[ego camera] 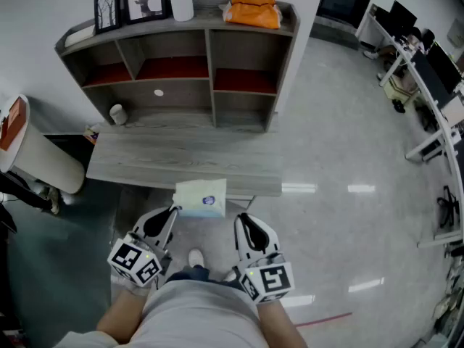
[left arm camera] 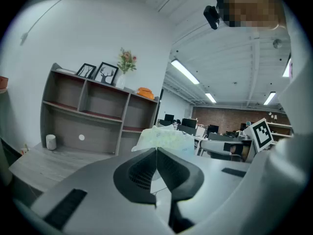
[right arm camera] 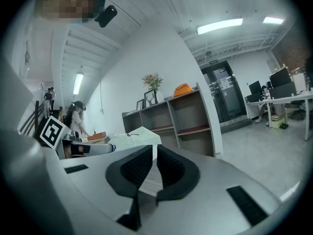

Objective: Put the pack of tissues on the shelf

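The pack of tissues (ego camera: 200,197) is pale green-white with a blue mark and hangs over the front edge of the grey wooden desk (ego camera: 145,162). My left gripper (ego camera: 174,210) is shut on the pack's lower left corner. In the left gripper view the jaws meet at the gripper's (left arm camera: 156,151) tip, with the pack (left arm camera: 164,137) right beyond. My right gripper (ego camera: 241,218) is just right of the pack, shut and empty. In the right gripper view the pack (right arm camera: 134,137) shows left of that gripper (right arm camera: 154,149). The grey shelf unit (ego camera: 210,56) stands behind the desk.
On top of the shelf are picture frames (ego camera: 107,9), a white vase (ego camera: 181,4) and an orange bag (ego camera: 252,11). A white cup (ego camera: 117,113) stands at the desk's back left. A white cylinder (ego camera: 43,158) is to the left. Office desks (ego camera: 428,71) line the far right.
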`<action>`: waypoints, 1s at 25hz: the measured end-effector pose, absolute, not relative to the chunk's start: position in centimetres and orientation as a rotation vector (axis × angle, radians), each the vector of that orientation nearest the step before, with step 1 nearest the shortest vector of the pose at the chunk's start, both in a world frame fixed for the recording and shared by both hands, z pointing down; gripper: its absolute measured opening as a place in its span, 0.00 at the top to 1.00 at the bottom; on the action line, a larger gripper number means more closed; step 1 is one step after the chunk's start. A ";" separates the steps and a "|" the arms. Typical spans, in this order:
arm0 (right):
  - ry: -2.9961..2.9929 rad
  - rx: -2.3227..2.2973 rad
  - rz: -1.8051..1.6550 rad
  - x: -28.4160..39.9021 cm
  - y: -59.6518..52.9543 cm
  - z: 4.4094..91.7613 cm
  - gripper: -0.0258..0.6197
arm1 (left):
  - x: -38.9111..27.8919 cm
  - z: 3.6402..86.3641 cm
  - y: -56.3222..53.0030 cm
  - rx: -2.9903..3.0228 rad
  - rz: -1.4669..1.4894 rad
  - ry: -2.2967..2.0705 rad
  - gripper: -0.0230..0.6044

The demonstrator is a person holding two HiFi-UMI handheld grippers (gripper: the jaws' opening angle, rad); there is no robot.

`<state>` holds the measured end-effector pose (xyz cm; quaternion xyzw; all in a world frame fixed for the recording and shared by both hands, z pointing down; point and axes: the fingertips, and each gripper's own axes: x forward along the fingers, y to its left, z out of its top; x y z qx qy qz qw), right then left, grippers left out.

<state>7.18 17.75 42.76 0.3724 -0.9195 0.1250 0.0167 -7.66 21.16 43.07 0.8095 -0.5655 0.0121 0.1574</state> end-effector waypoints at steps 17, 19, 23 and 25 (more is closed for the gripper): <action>-2.766 1.318 0.428 1.3 18.1 43.7 0.90 | -14.6 45.1 21.1 2.319 0.035 -1.522 0.93; -2.748 1.343 0.421 0.6 17.9 43.9 0.90 | -15.5 45.3 20.7 2.331 0.034 -1.501 0.93; -2.710 1.403 0.402 -0.8 17.3 44.5 0.90 | -17.7 46.0 19.9 2.344 0.026 -1.469 0.93; -2.688 1.438 0.400 -1.3 17.0 44.8 0.90 | -18.9 46.4 19.4 2.342 0.025 -1.462 0.93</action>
